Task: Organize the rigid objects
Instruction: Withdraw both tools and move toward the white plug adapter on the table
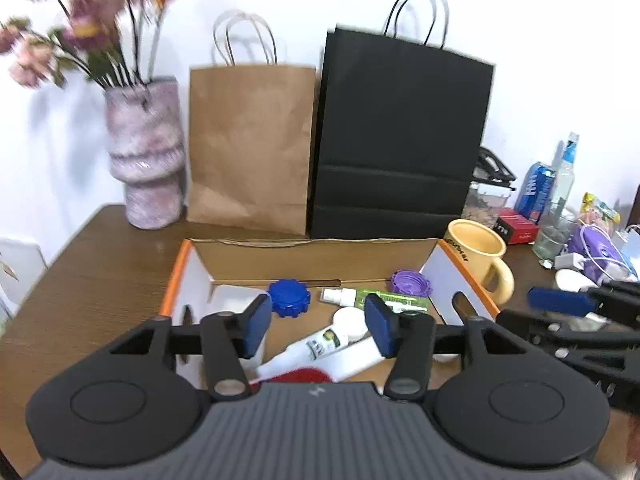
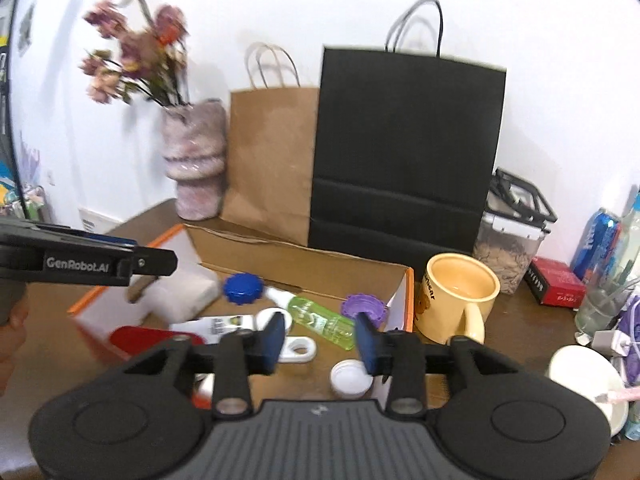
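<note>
An open cardboard box [image 1: 320, 258] with orange edges [image 2: 300, 266] sits mid-table. Inside lie a blue lid [image 1: 289, 297] [image 2: 242, 289], a purple lid [image 1: 411, 282] [image 2: 365, 307], a green spray bottle [image 1: 376, 299] [image 2: 316, 316], a white tube [image 1: 320, 350], a white cap [image 2: 350, 378] and a red flat piece [image 2: 156, 338]. My left gripper [image 1: 318, 330] is open and empty above the box's near side. My right gripper [image 2: 320, 342] is open and empty over the box's right part; it shows at the right of the left wrist view [image 1: 560, 302].
A yellow mug [image 1: 478, 258] [image 2: 460, 296] stands right of the box. A brown paper bag [image 1: 250, 144], a black bag [image 1: 400, 136] and a pink flower vase [image 1: 146, 152] stand behind. Cans, bottles, a red box [image 2: 556, 286] and a white bowl [image 2: 580, 372] crowd the right.
</note>
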Motion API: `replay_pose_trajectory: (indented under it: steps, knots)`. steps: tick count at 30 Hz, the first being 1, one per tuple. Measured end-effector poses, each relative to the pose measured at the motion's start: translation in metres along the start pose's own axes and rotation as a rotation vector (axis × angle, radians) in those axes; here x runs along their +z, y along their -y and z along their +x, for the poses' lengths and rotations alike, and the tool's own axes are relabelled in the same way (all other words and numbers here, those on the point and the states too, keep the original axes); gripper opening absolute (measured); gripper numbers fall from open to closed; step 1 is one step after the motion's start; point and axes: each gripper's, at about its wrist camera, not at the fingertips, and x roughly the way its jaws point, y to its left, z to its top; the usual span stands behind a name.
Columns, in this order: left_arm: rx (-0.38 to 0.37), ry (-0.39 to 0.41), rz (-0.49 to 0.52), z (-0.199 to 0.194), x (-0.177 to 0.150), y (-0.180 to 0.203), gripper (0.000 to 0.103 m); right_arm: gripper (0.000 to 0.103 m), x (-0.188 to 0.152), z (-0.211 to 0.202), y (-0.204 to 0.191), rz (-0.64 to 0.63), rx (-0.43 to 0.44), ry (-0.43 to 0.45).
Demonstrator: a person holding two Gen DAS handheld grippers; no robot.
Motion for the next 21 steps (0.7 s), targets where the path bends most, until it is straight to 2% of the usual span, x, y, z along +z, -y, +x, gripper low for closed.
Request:
replay_pose_trajectory:
  steps: [3, 5, 9, 12, 14, 15, 17, 21]
  knots:
    - [0.005, 0.041, 0.010, -0.040, -0.012, 0.000, 0.059, 0.041, -0.004, -0.035, -0.008, 0.002, -0.008, 0.045]
    - [0.008, 0.077, 0.008, -0.066, -0.024, 0.001, 0.065, 0.048, -0.009, -0.060, -0.013, 0.012, -0.001, 0.088]
    - [0.054, 0.173, 0.033, -0.117, -0.053, 0.008, 0.065, 0.050, -0.026, -0.108, -0.025, 0.025, 0.002, 0.177]
    - [0.060, 0.255, 0.022, -0.154, -0.077, 0.011, 0.066, 0.052, -0.045, -0.142, -0.035, 0.039, 0.009, 0.243]
    - [0.065, 0.307, 0.009, -0.177, -0.094, 0.014, 0.074, 0.057, -0.059, -0.161, -0.040, 0.053, 0.014, 0.269]
    - [0.068, 0.339, -0.005, -0.188, -0.104, 0.014, 0.075, 0.059, -0.068, -0.170, -0.044, 0.058, 0.018, 0.279]
    - [0.071, 0.356, -0.030, -0.207, -0.124, 0.015, 0.076, 0.066, -0.091, -0.188, -0.052, 0.066, 0.032, 0.300]
    - [0.064, 0.333, -0.058, -0.238, -0.169, 0.013, 0.076, 0.067, -0.135, -0.214, -0.069, 0.075, 0.037, 0.299]
